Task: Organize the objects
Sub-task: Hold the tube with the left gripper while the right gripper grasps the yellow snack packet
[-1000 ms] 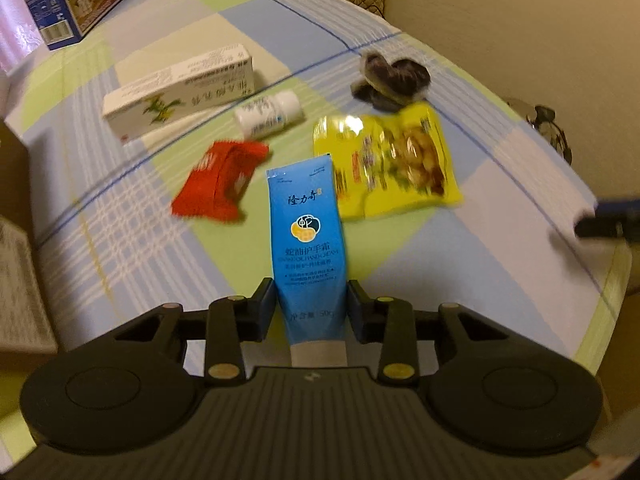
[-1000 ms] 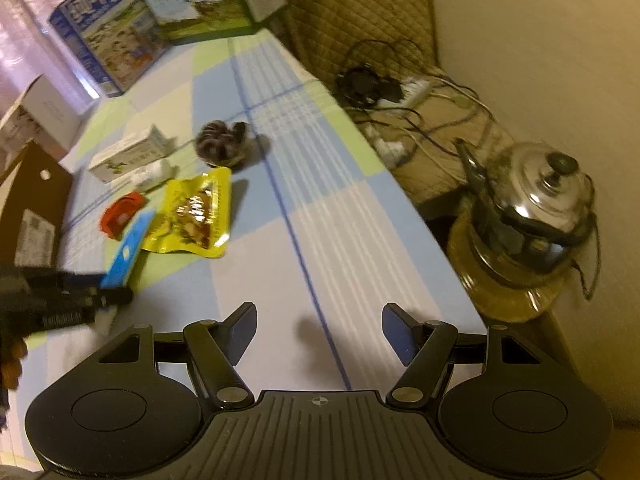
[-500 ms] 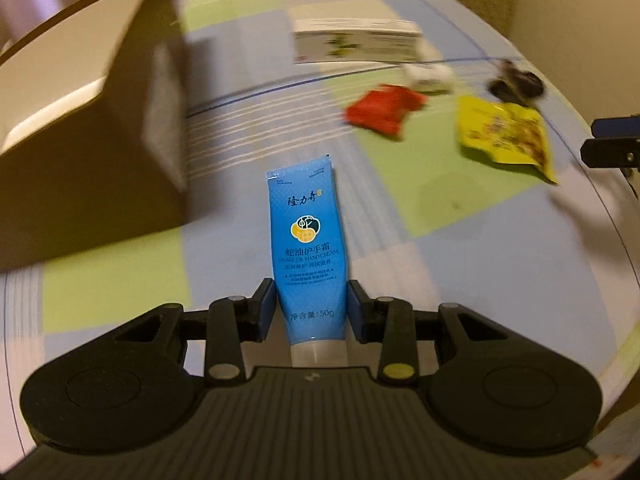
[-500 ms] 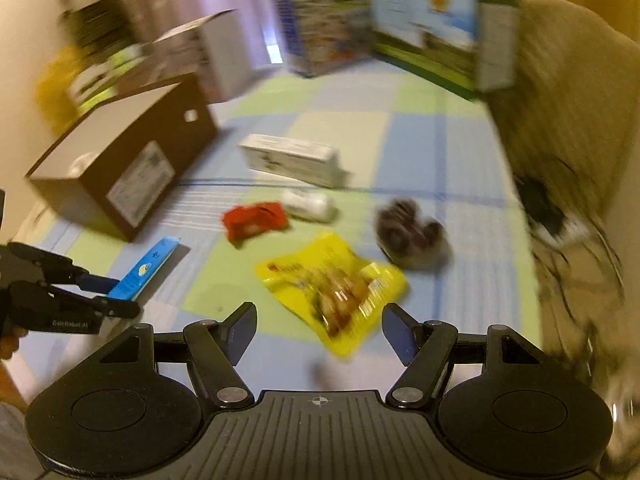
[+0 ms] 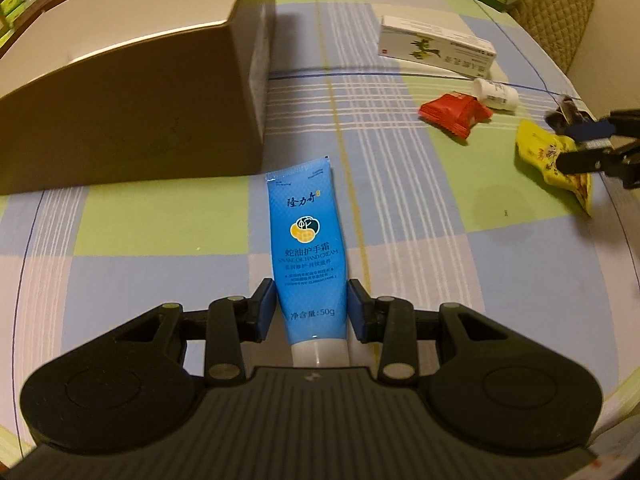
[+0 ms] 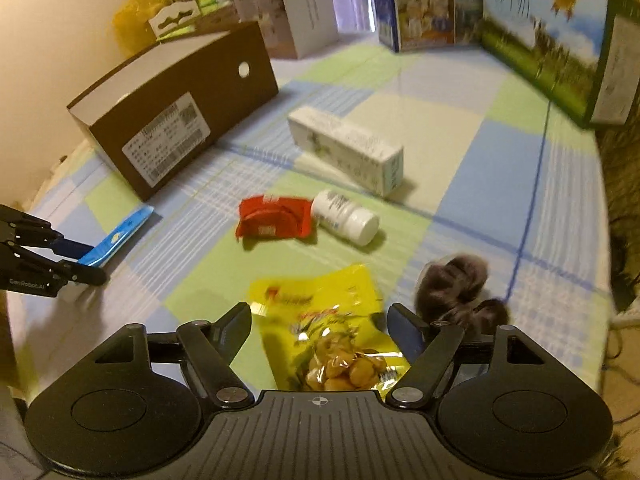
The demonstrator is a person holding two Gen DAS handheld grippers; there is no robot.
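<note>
My left gripper [image 5: 312, 304] is shut on a blue hand cream tube [image 5: 306, 248], whose flat end points at the brown cardboard box [image 5: 140, 100]. From the right wrist view the left gripper [image 6: 94, 264] holds the tube [image 6: 120, 236] low over the tablecloth beside the box [image 6: 176, 108]. My right gripper [image 6: 320, 324] is open, its fingers on either side of a yellow snack bag [image 6: 332, 336] lying flat. In the left wrist view the right gripper [image 5: 592, 148] hangs over the bag [image 5: 548, 160].
A red packet [image 6: 276, 222], a white bottle [image 6: 346, 218] on its side and a long white carton [image 6: 348, 148] lie mid-table. A dark furry item [image 6: 456, 284] sits right of the bag. Tall printed boxes [image 6: 536, 28] line the far edge.
My left gripper has swung left with the tube, so the brown box now fills its view. My right gripper has turned from the table's right side to above the yellow bag.
</note>
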